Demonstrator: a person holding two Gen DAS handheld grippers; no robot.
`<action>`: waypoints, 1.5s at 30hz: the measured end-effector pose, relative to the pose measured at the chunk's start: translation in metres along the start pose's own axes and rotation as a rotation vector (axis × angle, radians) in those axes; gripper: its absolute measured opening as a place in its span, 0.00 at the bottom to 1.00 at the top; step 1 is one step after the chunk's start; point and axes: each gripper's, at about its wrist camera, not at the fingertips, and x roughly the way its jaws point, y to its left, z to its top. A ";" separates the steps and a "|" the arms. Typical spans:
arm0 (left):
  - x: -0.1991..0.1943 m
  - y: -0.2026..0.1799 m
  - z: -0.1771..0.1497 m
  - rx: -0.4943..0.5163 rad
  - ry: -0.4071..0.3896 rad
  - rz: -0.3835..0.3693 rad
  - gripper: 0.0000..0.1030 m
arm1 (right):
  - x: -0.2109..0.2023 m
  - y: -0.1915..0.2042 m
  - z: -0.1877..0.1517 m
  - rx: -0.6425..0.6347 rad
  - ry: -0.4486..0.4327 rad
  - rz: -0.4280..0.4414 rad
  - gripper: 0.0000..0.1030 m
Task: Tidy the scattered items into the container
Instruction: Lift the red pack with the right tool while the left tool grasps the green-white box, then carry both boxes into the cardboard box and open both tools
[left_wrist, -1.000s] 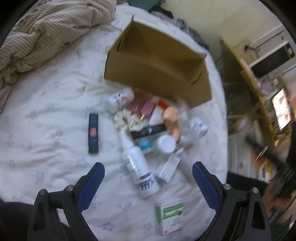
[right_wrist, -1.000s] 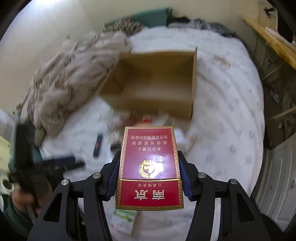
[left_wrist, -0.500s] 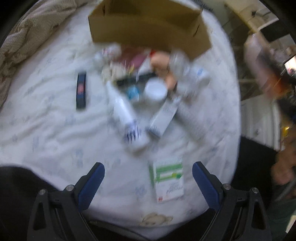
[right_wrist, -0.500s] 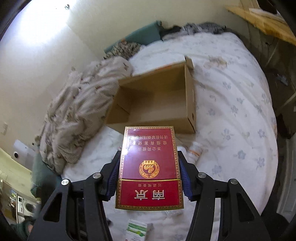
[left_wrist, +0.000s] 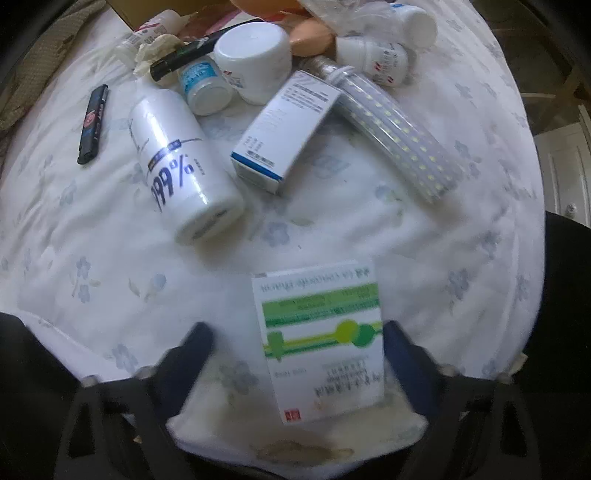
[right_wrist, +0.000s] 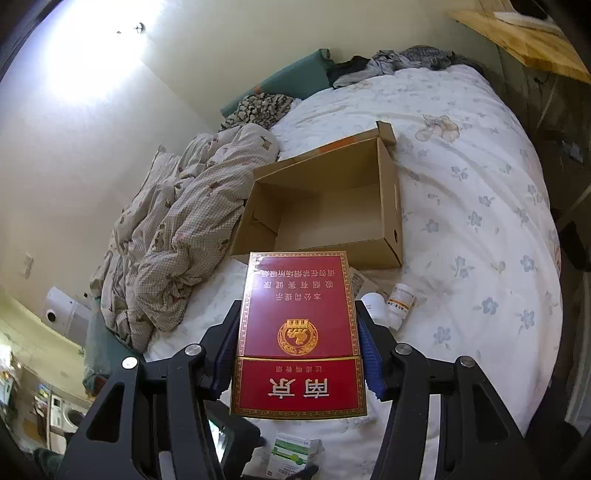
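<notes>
The right gripper (right_wrist: 299, 354) pinches the red carton (right_wrist: 299, 332) short of the empty cardboard box (right_wrist: 325, 218) at twelve o'clock, calling for a forward carry, while the left gripper (left_wrist: 295, 354), fingers spread, straddles the green-and-white box (left_wrist: 321, 339)

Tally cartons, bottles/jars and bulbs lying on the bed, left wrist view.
Cartons: 2 (green-striped carton, blue-edged carton)
Bottles/jars: 6 (spray bottle, blue-label bottle, wide jar, top-left bottle, red-label bottle, far-right bottle)
Bulbs: 1 (LED bulb)
Total: 9, excluding the red carton held in the right gripper
</notes>
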 end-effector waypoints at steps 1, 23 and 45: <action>0.001 0.001 0.000 0.000 0.001 0.007 0.64 | 0.001 -0.001 0.000 0.005 0.004 0.003 0.58; -0.156 0.068 0.046 0.040 -0.537 0.047 0.54 | 0.038 0.010 0.024 -0.113 0.037 -0.098 0.58; -0.172 0.111 0.238 -0.088 -0.681 -0.053 0.54 | 0.141 -0.010 0.111 -0.272 0.000 -0.264 0.58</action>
